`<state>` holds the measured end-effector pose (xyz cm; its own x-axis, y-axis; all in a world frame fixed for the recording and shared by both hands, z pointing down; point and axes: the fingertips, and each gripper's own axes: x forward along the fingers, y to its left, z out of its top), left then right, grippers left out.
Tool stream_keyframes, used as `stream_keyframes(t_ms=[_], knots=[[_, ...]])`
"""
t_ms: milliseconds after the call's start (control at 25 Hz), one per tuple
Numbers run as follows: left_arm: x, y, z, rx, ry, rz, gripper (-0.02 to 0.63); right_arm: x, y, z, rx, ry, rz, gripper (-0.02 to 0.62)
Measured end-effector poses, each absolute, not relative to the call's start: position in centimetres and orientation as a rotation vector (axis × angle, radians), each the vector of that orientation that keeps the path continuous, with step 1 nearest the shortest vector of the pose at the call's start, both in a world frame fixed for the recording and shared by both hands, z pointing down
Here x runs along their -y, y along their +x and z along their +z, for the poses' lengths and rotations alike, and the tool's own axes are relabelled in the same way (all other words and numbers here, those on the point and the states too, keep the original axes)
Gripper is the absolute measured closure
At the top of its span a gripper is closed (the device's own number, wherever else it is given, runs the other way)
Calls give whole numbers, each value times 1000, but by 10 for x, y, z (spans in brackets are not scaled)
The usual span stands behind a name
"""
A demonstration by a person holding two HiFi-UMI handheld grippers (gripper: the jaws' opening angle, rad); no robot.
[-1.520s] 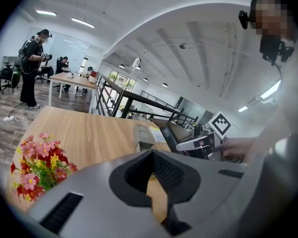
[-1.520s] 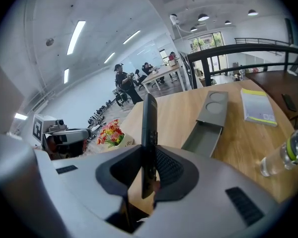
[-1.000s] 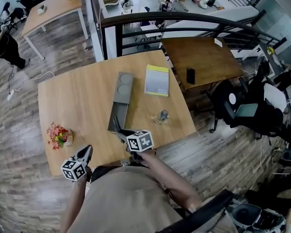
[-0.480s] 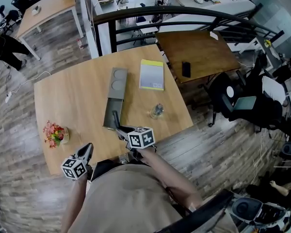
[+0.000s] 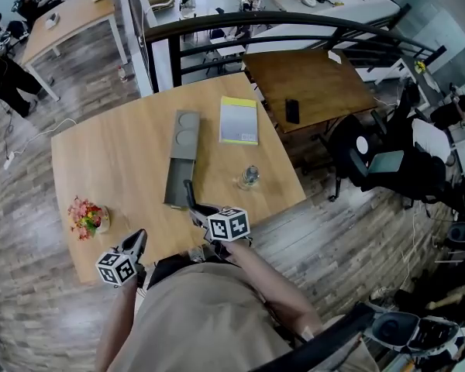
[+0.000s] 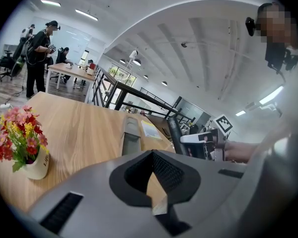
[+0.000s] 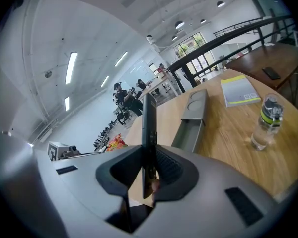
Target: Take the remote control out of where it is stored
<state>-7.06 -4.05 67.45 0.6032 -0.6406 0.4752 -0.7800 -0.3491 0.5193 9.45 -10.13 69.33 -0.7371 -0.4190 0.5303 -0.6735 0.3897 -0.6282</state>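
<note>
Bench (image 5: pixel 116 153): light wood. The head view takes in the whole top, while each tongs view catches only a slice of it.
Dark bench (image 5: pixel 310 84): beyond the far right corner, with a black phone (image 5: pixel 292 111) lying on it. The left tongs view shows none of this.
Grey case (image 5: pixel 180 157): long and narrow, lying near the middle of the bench. Its far half is a lid with two round recesses and its near half is an open trough.
Right tongs (image 5: pixel 195 206): just past the near end of the case. The right tongs view shows them clamped on the lower end of the remote.
Left tongs (image 5: pixel 137 239): at the near bench edge, well apart from the case. Their own view shows the tips together with nothing between them.
Booklet (image 5: pixel 239 120): yellow-edged, flat, just right of the case's lid.
Flowers (image 5: pixel 85 217): a small pot near the left edge of the bench, large and close in the left tongs view.
Water bottle (image 5: pixel 249 177): upright, right of the trough. Its clear body is plainest in the right tongs view.
Remote control (image 7: pixel 149 133): black and slim, out of the trough, held on edge and pointing up above the bench beside the case's near end. The left tongs view shows it side-on and tilted.
</note>
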Motion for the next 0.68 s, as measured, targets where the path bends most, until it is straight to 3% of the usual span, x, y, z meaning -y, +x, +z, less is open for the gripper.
stream_keyframes(t_ms=[280,680], knots=[[47,-94,662,1131,2088,208,601,122,80,733,2251,980,1290,508],[36,-142,659,1135,2050,215,601,180,61,851,1728,1198,1950,508]])
